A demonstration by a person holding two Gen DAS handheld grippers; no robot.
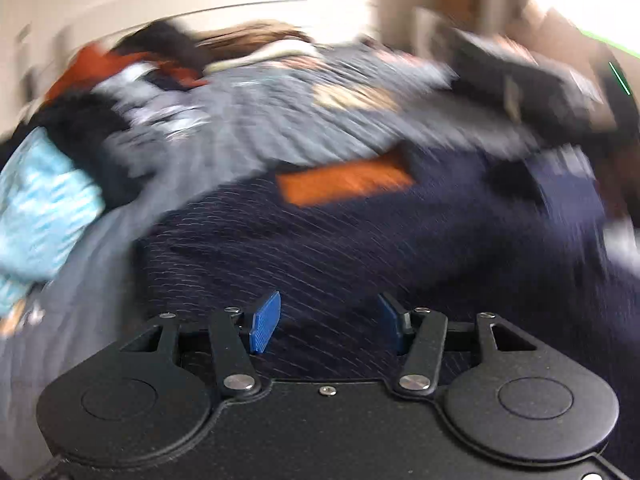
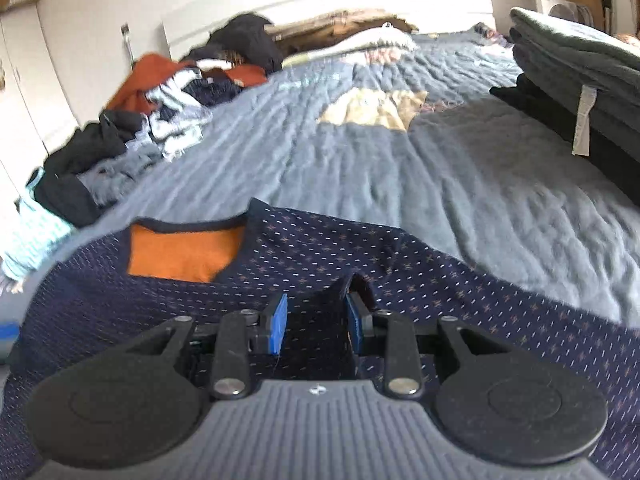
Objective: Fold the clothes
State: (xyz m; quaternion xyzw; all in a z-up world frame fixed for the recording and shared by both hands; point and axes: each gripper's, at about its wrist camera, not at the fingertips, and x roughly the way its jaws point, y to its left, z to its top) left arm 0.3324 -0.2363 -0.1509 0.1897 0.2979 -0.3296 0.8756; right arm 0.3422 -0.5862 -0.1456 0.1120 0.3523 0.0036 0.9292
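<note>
Right wrist view: your right gripper (image 2: 316, 322) sat apart w/ a fold of navy dotted orange-lined garment (image 2: 320, 256) between its pads. Your left gripper (image 1: 324, 326) gaped wide over same garment, view blurred.

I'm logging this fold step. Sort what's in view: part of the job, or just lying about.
In the job:
navy patterned garment
right gripper, fabric bunched between its fingers
left gripper, open above it

Lying about:
unfolded clothes pile
folded stack
blue quilt

Left wrist view motion-smeared; right sharper; blown-out daylight top right; fisheye-bent edges.
</note>
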